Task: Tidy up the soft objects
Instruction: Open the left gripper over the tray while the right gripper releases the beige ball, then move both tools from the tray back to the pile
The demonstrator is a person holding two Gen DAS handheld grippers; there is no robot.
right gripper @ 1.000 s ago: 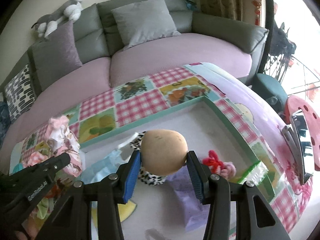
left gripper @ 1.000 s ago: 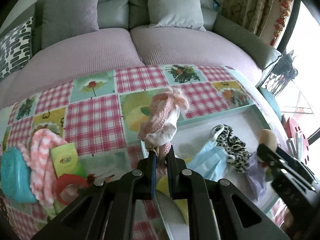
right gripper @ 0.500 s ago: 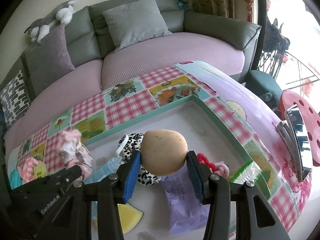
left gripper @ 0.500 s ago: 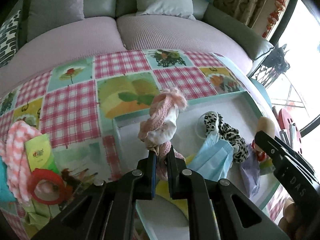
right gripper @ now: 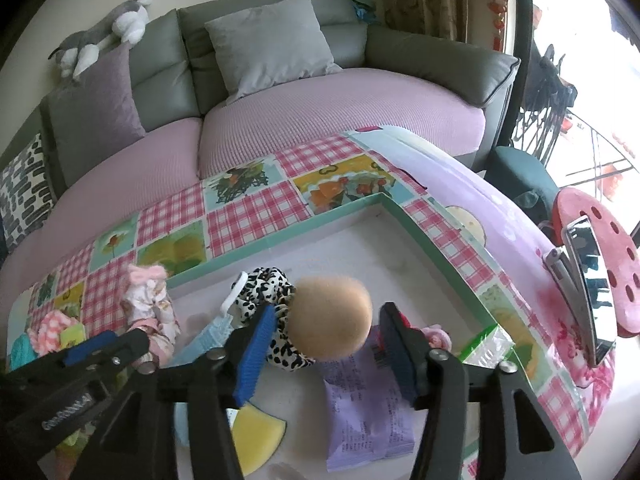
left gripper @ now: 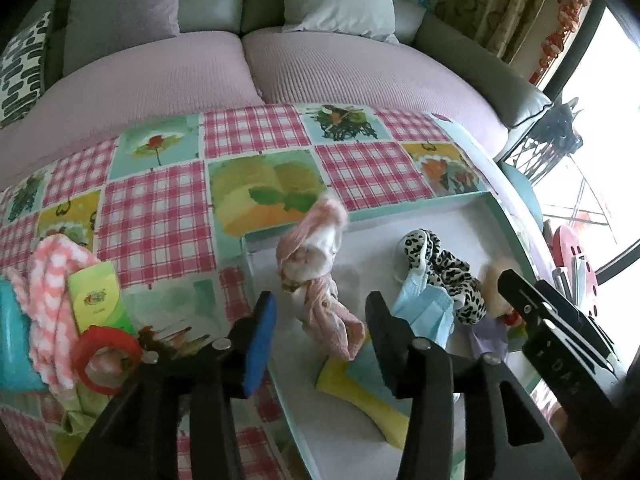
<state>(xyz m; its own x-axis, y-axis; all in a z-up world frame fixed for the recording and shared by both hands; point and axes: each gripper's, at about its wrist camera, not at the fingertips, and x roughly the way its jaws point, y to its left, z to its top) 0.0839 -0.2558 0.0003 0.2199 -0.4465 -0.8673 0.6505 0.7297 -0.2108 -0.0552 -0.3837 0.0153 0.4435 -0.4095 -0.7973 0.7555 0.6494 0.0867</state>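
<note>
A teal-rimmed white tray (left gripper: 362,214) (right gripper: 348,208) sits on the patchwork tablecloth. My left gripper (left gripper: 320,320) is open; the pink and white sock bundle (left gripper: 316,268) lies loose in the tray's left part just beyond its fingers, and also shows in the right wrist view (right gripper: 150,304). My right gripper (right gripper: 326,348) is open; the tan fuzzy ball (right gripper: 330,322) sits between its fingers on a leopard-print cloth (right gripper: 268,292) and a purple packet (right gripper: 364,404). A blue face mask (left gripper: 424,308) and yellow sponge (right gripper: 256,436) also lie in the tray.
Left of the tray lie a pink-and-white checked cloth (left gripper: 52,292), a green packet (left gripper: 96,296), a red tape ring (left gripper: 106,354) and a teal item (left gripper: 12,344). A sofa (right gripper: 320,120) with cushions stands behind the table. A pink stool (right gripper: 596,264) stands at right.
Both grippers have opened. The sock bundle has dropped from my left gripper into the tray; the tan ball is released from my right gripper and rests on the tray's contents.
</note>
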